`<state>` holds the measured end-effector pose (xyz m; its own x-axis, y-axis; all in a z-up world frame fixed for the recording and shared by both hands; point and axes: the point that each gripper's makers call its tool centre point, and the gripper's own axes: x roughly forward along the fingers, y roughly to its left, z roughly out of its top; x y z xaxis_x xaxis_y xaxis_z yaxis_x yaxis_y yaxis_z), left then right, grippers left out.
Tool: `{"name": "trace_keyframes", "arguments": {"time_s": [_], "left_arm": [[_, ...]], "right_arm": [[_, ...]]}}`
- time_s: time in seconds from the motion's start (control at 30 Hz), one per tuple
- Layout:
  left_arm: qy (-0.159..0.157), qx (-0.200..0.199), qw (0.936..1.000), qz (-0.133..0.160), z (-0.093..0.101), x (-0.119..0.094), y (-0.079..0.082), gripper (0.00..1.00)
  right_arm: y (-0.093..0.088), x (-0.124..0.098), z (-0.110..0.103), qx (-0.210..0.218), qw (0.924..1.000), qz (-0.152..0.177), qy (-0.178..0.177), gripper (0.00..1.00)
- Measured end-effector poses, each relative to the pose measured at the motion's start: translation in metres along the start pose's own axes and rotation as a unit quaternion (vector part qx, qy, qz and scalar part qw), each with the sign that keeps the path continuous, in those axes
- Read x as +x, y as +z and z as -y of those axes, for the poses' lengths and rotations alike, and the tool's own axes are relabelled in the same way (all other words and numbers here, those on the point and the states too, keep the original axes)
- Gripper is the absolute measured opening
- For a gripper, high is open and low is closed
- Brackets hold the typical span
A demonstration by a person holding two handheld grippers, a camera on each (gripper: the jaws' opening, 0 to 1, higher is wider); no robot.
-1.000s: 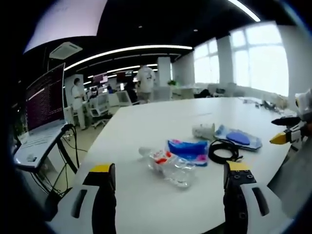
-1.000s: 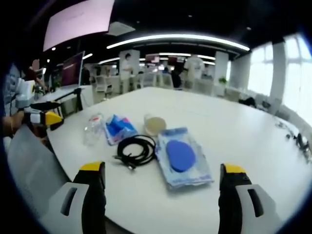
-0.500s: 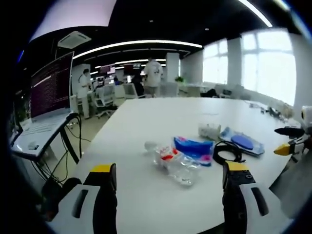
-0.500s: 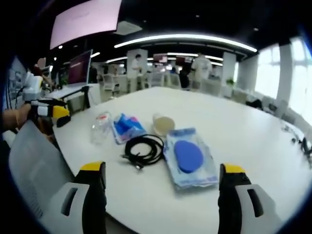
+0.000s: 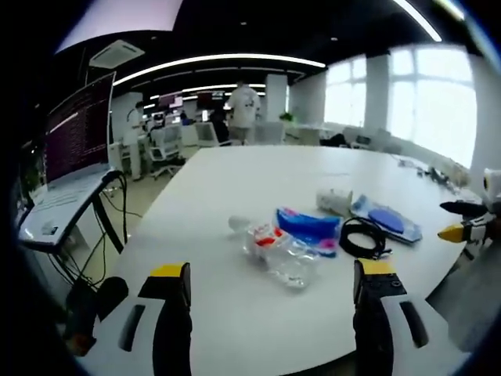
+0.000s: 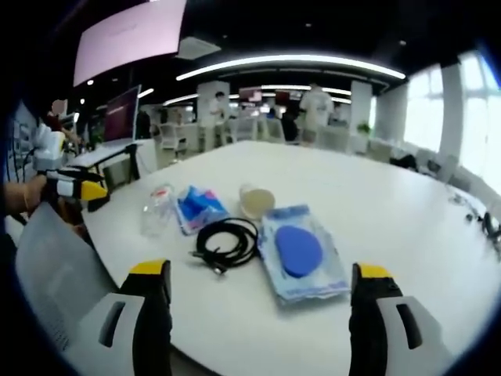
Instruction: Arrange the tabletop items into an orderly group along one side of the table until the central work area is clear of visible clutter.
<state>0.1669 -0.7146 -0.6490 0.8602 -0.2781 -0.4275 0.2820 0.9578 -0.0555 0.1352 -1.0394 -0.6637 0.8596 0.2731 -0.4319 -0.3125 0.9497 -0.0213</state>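
Observation:
On the white table (image 5: 235,188) lie a crumpled clear plastic bottle (image 5: 274,254), a blue and pink packet (image 5: 307,227), a coiled black cable (image 5: 363,237), a small clear cup (image 5: 332,200) and a flat pouch with a blue disc (image 5: 385,221). In the right gripper view the same row reads bottle (image 6: 153,208), packet (image 6: 197,207), cable (image 6: 225,243), cup (image 6: 255,201), pouch (image 6: 300,254). My left gripper (image 5: 270,294) is open, short of the bottle. My right gripper (image 6: 260,294) is open, short of the cable and pouch. Each gripper also shows at the other view's edge: right gripper (image 5: 465,229), left gripper (image 6: 74,190).
A laptop on a stand (image 5: 66,180) with hanging cables stands left of the table. A grey chair back (image 6: 55,266) sits at the table's near edge. People (image 5: 241,110) and desks fill the far office. Small items (image 6: 481,223) lie at the table's far right.
Both cameras shifted slightly with the hands. The objects on the table lie as before, and both grippers stay open.

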Motion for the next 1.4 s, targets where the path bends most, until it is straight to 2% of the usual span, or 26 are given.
{"name": "trace_keyframes", "arguments": {"time_s": [0.1, 0.2, 0.3, 0.57, 0.73, 0.8, 0.9, 1.07, 1.2, 1.4], "left_arm": [[0.02, -0.037, 0.9989, 0.019, -0.007, -0.004, 0.009, 0.77], [0.02, -0.05, 0.9984, 0.014, -0.01, 0.0, 0.011, 0.81], [0.03, -0.033, 0.999, 0.009, -0.012, 0.005, 0.01, 0.8], [0.017, -0.027, 0.9995, -0.006, -0.002, 0.029, 0.014, 0.78], [0.006, -0.031, 0.9995, -0.005, 0.004, 0.043, 0.019, 0.76], [0.004, -0.031, 0.9994, -0.012, 0.006, 0.051, 0.018, 0.76], [0.01, -0.053, 0.9984, -0.018, 0.002, 0.062, 0.017, 0.75], [0.012, -0.073, 0.997, -0.025, 0.005, 0.075, 0.016, 0.73], [0.013, -0.074, 0.9967, -0.03, 0.005, 0.082, 0.013, 0.71], [0.026, -0.098, 0.9936, -0.049, 0.0, 0.09, 0.006, 0.69]], "right_arm": [[-0.001, 0.0, 0.001, -0.002, 1.0, -0.003, -0.002, 0.93], [-0.001, 0.0, 0.003, -0.001, 1.0, -0.002, -0.005, 0.92], [-0.001, 0.0, 0.001, 0.002, 1.0, -0.002, -0.001, 0.92], [-0.001, 0.001, 0.003, 0.007, 1.0, -0.001, -0.004, 0.91], [-0.004, 0.001, 0.006, 0.004, 0.9999, -0.009, -0.01, 0.9], [-0.003, 0.001, 0.007, 0.002, 0.9999, -0.007, -0.013, 0.89], [-0.006, 0.002, 0.008, -0.002, 0.9997, -0.017, -0.018, 0.88], [-0.008, 0.003, 0.008, 0.005, 0.9997, -0.021, -0.016, 0.88], [-0.011, 0.004, 0.007, 0.0, 0.9995, -0.029, -0.013, 0.87], [-0.013, 0.005, 0.006, -0.003, 0.9993, -0.036, -0.013, 0.86]]}}
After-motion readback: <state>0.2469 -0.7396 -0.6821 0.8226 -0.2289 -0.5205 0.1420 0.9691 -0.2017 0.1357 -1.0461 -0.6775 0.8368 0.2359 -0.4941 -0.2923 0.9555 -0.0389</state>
